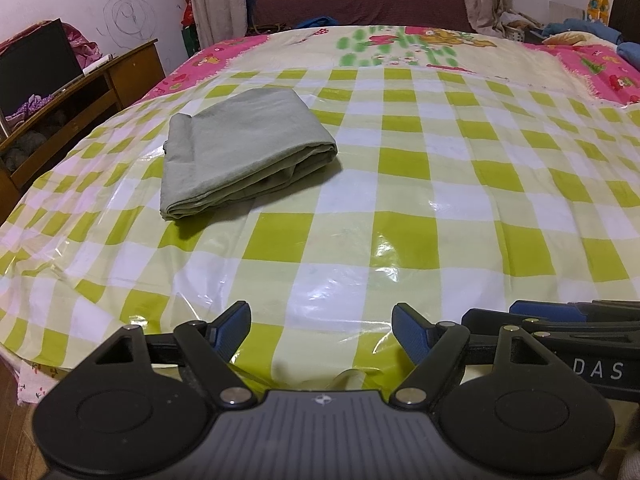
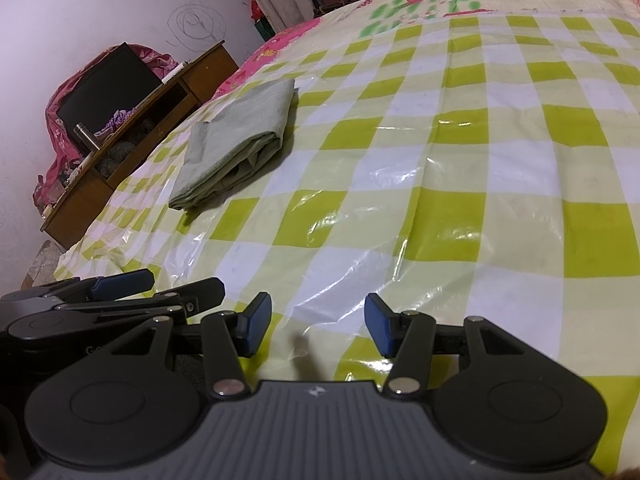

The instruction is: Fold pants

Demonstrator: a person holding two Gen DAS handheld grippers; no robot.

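Checked green-and-white plastic sheet [image 1: 400,168] covers the bed, shiny and a little wrinkled, with a pink cartoon quilt [image 1: 420,46] showing past its far edge and a wooden desk [image 1: 120,76] off at the left of the frame.

On that sheet lie the pants [image 1: 240,152] — grey-green, already folded into a thick flat packet with several layers showing along its near edge. From the left wrist view the packet sits in the upper left of the frame, its long axis slanting from lower left up toward the middle. From the right wrist view it lies farther off in the upper left [image 2: 236,140], close to the bed's left edge, its long axis slanting the same way.

Both grippers hang low at the near edge of the bed, well apart from the pants. The left gripper [image 1: 320,328] has its blue pads spread wide with nothing between them. The right gripper [image 2: 318,328] is likewise spread wide and empty; the two tools sit just beside each other.

The folding looks finished, or nearly so — the packet is compact and neat. If any touch-up were wanted, the left gripper appears the nearer one: the pants lie ahead and to the left of both sets of fingers, and more sharply left for the right.
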